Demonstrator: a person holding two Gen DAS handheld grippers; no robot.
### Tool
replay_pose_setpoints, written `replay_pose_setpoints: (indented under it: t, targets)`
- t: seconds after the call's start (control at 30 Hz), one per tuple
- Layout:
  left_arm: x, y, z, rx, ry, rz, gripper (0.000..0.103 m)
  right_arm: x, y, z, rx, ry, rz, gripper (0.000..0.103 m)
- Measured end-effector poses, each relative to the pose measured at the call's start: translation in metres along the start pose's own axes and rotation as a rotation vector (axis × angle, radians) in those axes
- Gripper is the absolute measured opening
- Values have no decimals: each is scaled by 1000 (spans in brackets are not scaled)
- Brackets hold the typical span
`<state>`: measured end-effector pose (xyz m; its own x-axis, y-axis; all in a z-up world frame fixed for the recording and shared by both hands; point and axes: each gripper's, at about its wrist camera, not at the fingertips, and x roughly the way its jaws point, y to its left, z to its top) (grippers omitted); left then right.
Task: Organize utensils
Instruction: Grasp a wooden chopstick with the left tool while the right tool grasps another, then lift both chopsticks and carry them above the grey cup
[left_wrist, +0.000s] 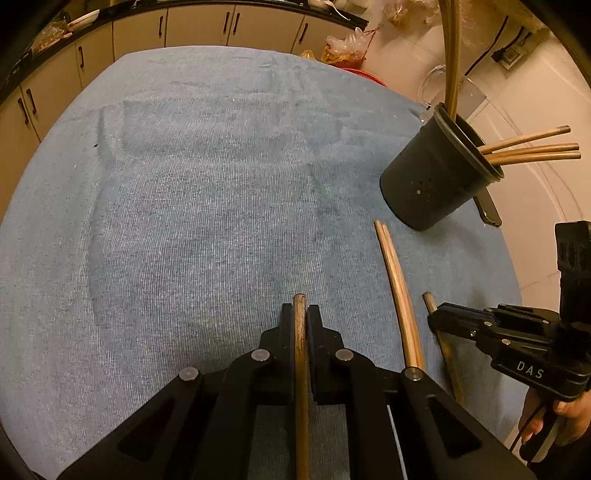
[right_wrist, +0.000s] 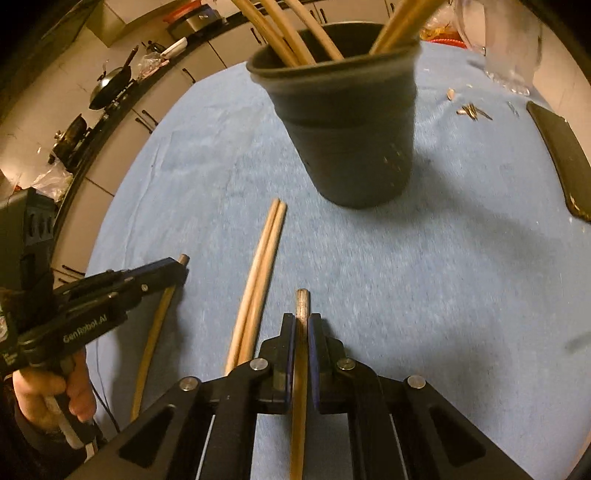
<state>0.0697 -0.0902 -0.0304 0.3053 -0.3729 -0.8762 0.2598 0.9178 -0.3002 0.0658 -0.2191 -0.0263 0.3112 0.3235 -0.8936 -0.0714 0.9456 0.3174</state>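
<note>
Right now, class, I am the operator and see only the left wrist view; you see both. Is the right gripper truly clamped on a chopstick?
Observer: Yes. In the right wrist view a chopstick sits between the closed fingers of the right gripper.
Operator: What lies past the black cup?
Observer: Small scraps are scattered on the blue cloth beyond the black cup.
Operator: And the dark thing half hidden behind it?
Observer: It is a flat dark slab lying at the cloth's right edge, apart from the cup.
</note>
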Motion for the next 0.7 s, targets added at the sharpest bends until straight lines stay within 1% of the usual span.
replay_pose_setpoints:
  t: [0.03, 0.13, 0.23, 0.43, 0.57, 0.7]
  targets:
    - [0, 1, 0, -4, 4, -1, 8, 0, -1, 0, 3, 4, 5, 10]
    - [1, 2, 5, -18, 26, 0, 8, -1, -4, 1, 30, 13, 12, 10]
    - [4, 1, 14, -9, 49, 9, 8, -3, -7, 5, 39, 16, 4, 11]
    - [5, -4, 25, -26, 77, 20, 8, 1, -6, 16, 48, 22, -15, 11]
    - [8, -13, 28, 9, 87, 70, 8, 4, -3, 19, 33, 22, -24, 10]
    - [9, -18, 27, 32, 67, 101, 7, 4, 0, 18, 11, -10, -39, 8]
